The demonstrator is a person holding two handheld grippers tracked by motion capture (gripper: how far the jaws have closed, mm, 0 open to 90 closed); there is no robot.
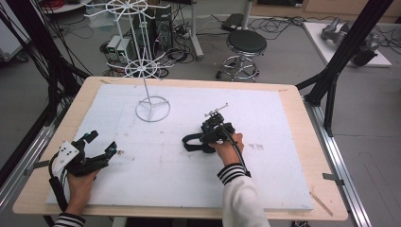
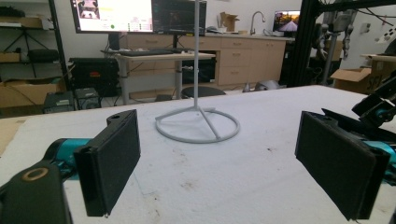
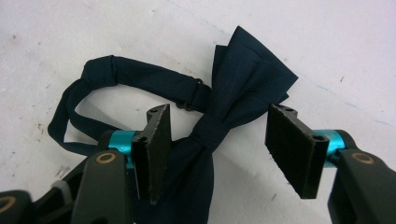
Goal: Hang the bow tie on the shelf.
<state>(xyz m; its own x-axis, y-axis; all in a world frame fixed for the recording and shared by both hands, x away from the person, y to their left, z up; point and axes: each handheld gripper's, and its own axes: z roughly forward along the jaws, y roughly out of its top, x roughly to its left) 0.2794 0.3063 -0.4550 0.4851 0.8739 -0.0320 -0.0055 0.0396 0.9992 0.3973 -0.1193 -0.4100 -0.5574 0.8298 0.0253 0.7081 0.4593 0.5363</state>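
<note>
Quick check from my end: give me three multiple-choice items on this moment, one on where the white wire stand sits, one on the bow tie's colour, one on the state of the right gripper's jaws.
1. Where does the white wire stand sit on the white foam board?
A. On the far part, left of the middle
B. At the near right corner
C. Off the board, on the floor

2. What colour is the bow tie?
A. Red
B. Dark navy
C. Yellow

3. How do the jaws of the right gripper stand?
A. Shut on the strap
B. Shut with nothing between them
C. Open, either side of the bow tie's knot

Answers:
1. A, the high view shows its ring base on the board's far part, left of centre.
2. B, the right gripper view shows dark navy cloth.
3. C, a gap shows between each pad and the knot.
</note>
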